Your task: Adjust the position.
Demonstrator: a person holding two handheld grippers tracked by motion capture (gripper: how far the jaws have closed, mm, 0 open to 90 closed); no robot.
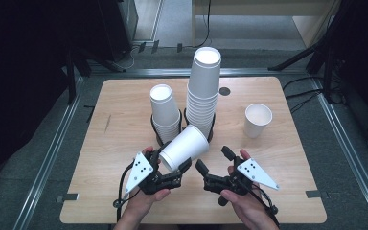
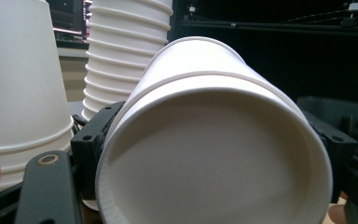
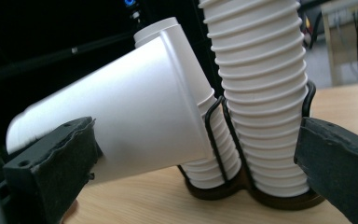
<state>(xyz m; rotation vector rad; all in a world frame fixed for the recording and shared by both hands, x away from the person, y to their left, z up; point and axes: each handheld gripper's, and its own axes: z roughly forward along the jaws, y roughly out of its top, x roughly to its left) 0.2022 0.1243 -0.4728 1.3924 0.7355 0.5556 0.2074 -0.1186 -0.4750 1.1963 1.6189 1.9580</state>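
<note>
From the high view, the left gripper [image 1: 175,170] grasps a tilted paper cup [image 1: 184,147] above the wooden surface [image 1: 124,103], in front of a short stack [image 1: 165,112] and a tall stack [image 1: 203,91] in a black wire holder [image 1: 155,127]; the right gripper [image 1: 215,160] is spread, released, and a lone cup [image 1: 258,120] stands to the right. In the left gripper view, the cup's mouth [image 2: 214,158] faces the camera between the jaws. In the right gripper view, the tilted cup [image 3: 121,116] hangs beside the tall stack [image 3: 261,93]

No readable text, label or number anywhere (the cups' [image 1: 184,147] walls are plain white)
</note>
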